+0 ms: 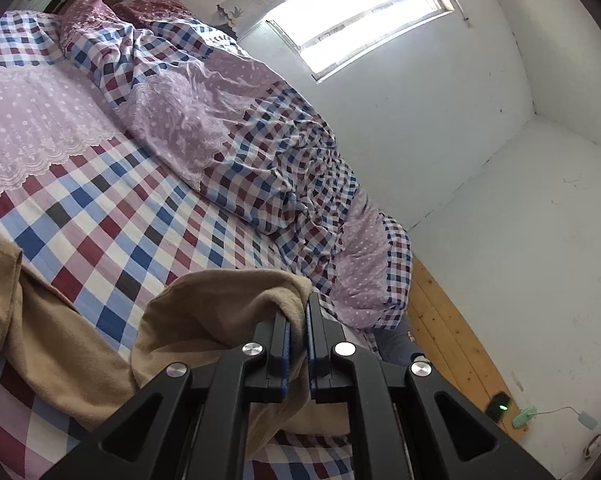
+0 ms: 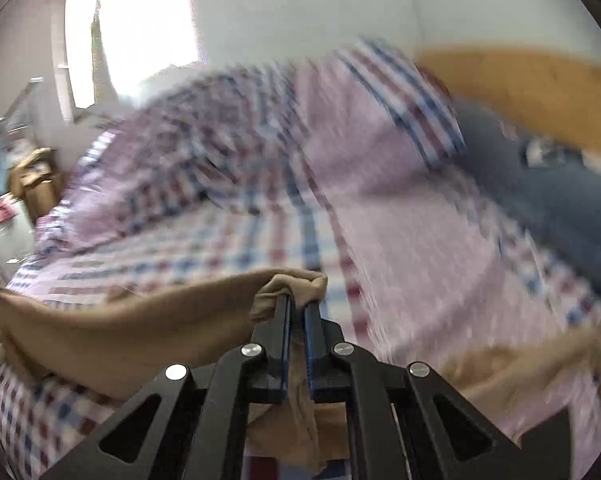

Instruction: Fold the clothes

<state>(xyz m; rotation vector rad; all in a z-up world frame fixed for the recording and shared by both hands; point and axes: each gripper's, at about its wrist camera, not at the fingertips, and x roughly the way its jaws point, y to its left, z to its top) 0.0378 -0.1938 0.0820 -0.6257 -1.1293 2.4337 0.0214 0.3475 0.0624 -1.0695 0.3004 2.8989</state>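
A tan garment lies on the checked bed sheet. In the left wrist view its edge is pinched between the black jaws of my left gripper, which is shut on the fabric. In the right wrist view, which is blurred by motion, my right gripper is shut on another bunched edge of the tan garment; the cloth stretches away to the left from the jaws. More tan cloth lies at the lower right of that view.
A rumpled checked and lilac dotted duvet is heaped along the far side of the bed beside the white wall. A wooden bed frame shows at the right, with a small device with a green light on it. A window is above.
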